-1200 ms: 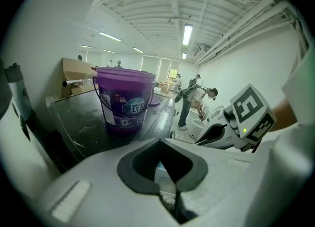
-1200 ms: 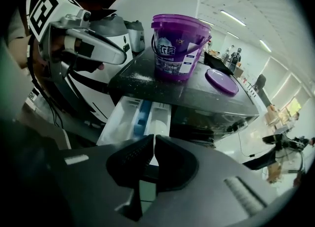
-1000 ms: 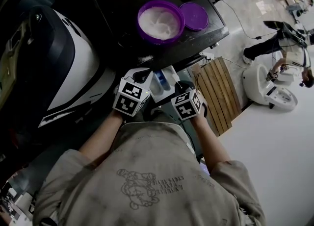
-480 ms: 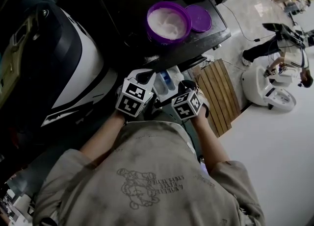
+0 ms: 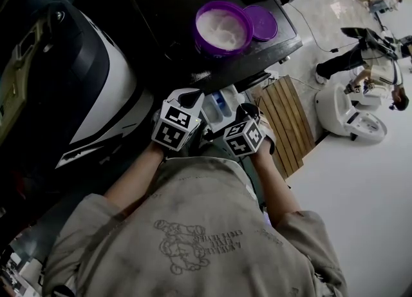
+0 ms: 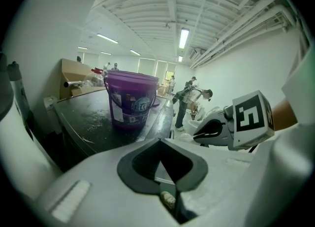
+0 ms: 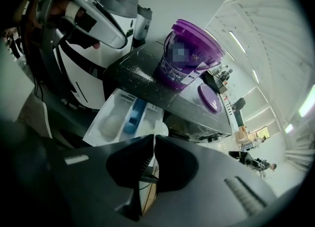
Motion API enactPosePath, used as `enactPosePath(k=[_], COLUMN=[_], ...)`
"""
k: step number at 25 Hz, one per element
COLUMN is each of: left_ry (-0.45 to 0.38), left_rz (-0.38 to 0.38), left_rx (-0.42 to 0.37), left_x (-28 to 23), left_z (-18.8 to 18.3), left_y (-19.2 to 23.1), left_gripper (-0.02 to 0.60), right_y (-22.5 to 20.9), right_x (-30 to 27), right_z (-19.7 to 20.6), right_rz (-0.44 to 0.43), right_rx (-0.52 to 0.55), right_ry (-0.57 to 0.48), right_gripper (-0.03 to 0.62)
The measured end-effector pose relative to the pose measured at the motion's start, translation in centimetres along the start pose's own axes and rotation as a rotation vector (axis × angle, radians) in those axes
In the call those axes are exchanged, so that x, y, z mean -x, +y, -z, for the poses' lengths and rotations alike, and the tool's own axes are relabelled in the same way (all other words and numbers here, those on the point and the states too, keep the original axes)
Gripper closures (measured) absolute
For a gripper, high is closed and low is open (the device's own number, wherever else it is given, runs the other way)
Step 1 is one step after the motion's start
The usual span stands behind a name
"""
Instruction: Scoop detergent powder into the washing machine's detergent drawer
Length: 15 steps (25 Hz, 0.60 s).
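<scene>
Pinching a thin white scoop (image 7: 160, 128) edge-on, the right gripper (image 7: 153, 140) is closing its jaws on the handle. The scoop's long axis is running straight up the frame from the jaws, and its rounded bowl end is pointing at the detergent drawer (image 7: 101, 115) and hanging over the drawer's right-hand compartment. The drawer is standing pulled out from under the dark worktop (image 5: 167, 12). Its long axis is running from lower left to upper right in the right gripper view, with a blue compartment (image 7: 132, 115) sitting in the middle. Something pale is lying in its left-hand compartment, and it is not clear whether that is powder. The drawer's near end is being cut off by the jaws. In the head view the marker cubes are covering both grippers' jaws and part of the drawer, and the scoop is not showing there. The left gripper (image 6: 166, 169) is keeping its jaws together beside the drawer, holding nothing that can be named. A small pale lump (image 6: 168, 200) is sitting low in the gap, too blurred to identify. The open purple tub (image 5: 223, 28) of white powder is standing upright on the worktop in the upper middle of the head view, its lid (image 5: 261, 22) lying flat just beside it. White characters are showing on the tub's label, too small to read.
</scene>
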State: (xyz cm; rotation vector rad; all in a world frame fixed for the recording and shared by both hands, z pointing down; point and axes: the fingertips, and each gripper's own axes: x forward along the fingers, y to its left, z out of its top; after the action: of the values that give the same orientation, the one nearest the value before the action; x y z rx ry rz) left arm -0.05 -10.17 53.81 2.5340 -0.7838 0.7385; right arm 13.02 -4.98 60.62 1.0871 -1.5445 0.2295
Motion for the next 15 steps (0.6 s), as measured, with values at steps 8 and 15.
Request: enactPosePath(k=[8,15], left_ry=[0.005,0.01], left_rz=[0.008,0.015], left_rx=[-0.004,-0.001], left_x=[0.1,0.14], left_z=[0.31,0.51], left_y=[0.24,0.39], left_gripper=[0.581,0.581], right_y=[-0.4,-0.75], right_x=[0.17,0.42], right_z=[-0.37,-0.74], right_rz=[0.064,0.132], right_rx=[0.046,0.116], right_ry=[0.019,0.032], right_gripper=[0.557,0.557])
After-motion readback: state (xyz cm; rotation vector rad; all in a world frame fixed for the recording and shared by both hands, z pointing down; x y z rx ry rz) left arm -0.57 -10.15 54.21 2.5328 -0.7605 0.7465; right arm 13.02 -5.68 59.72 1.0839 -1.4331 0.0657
